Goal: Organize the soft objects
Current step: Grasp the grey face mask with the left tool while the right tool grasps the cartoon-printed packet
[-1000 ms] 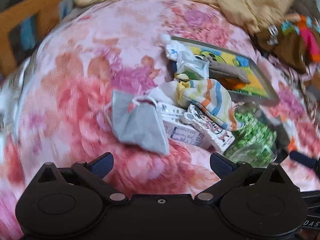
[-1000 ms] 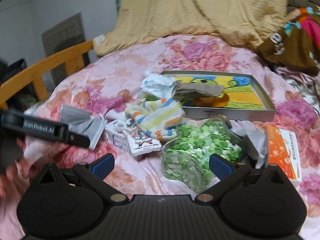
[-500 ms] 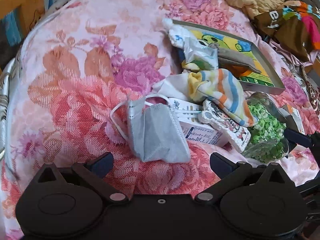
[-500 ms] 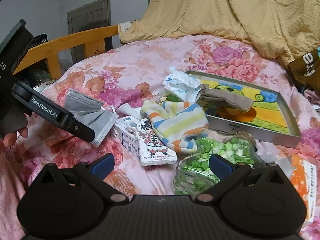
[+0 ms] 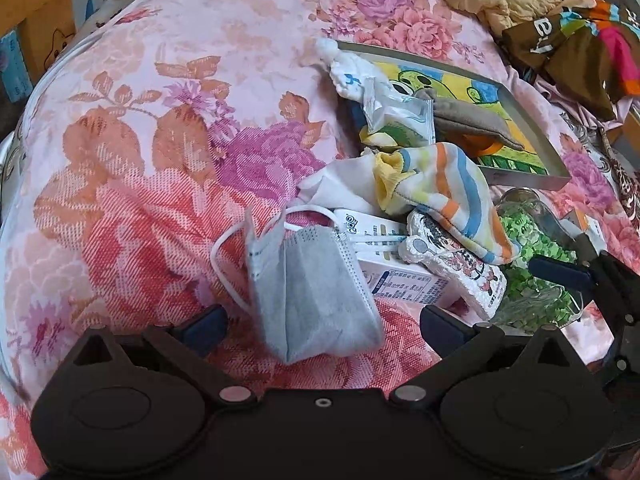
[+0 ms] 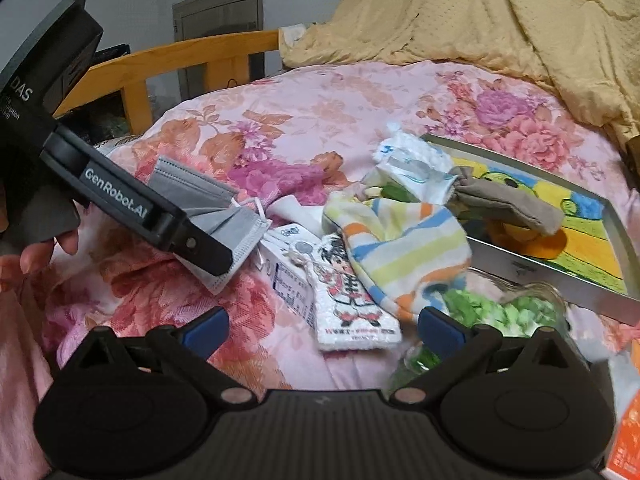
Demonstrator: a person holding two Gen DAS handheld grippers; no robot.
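Risk noted: left gripper (image 5: 322, 322) fingers are spread wide, empty, with grey face mask (image 5: 316, 288) lying between them on the bed (image 5: 140, 140); its ear loop could be snagged on the carton (image 5: 400, 280) beyond.

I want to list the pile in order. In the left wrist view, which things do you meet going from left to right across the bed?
Grey face mask → white carton → cartoon pouch → jar of green bits → right gripper at the edge. The striped sock overlaps several, so I omit it.
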